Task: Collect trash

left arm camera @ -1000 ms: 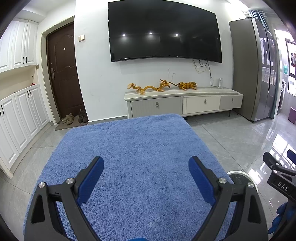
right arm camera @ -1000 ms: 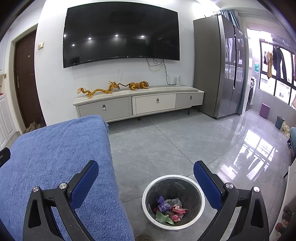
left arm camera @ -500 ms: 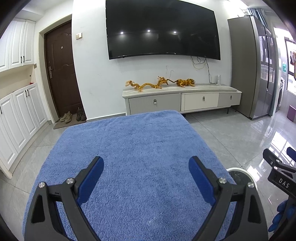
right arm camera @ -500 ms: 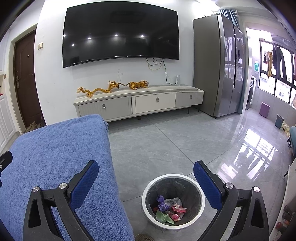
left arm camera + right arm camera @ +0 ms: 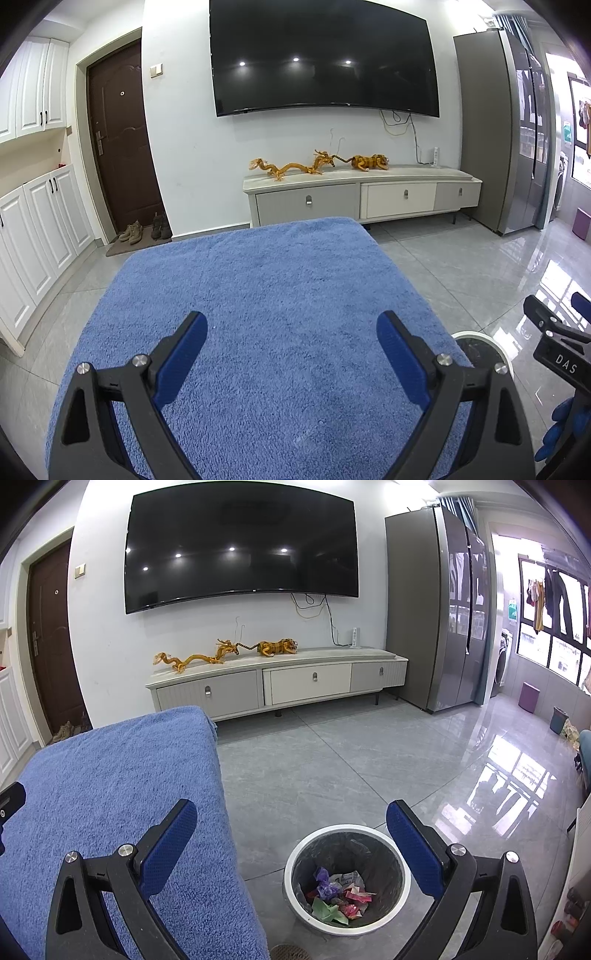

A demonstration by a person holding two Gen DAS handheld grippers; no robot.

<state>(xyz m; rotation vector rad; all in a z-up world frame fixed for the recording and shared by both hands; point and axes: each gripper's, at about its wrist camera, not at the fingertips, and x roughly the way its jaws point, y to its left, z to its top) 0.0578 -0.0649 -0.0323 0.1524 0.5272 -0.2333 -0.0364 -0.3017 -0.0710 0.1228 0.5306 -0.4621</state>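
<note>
A round waste bin (image 5: 295, 864) with a white rim and dark liner stands on the floor to the right of the table. Crumpled trash (image 5: 338, 895) in purple, green, red and white lies inside it. My right gripper (image 5: 291, 829) is open and empty, held above the bin. My left gripper (image 5: 291, 338) is open and empty, over the blue towel (image 5: 258, 314) that covers the table. No trash shows on the towel. The bin's rim (image 5: 480, 338) shows at the right of the left wrist view, beside the right gripper (image 5: 557, 332).
A TV cabinet (image 5: 280, 686) with golden dragon figures stands against the far wall under a large TV (image 5: 240, 542). A grey fridge (image 5: 436, 609) is at the right. White cupboards (image 5: 37, 229) and a brown door (image 5: 118, 136) are at the left. Glossy tile floor surrounds the table.
The left gripper's view has tilted up slightly, so the table's far edge sits lower. The right gripper has held almost still over the bin. Both stayed open.
</note>
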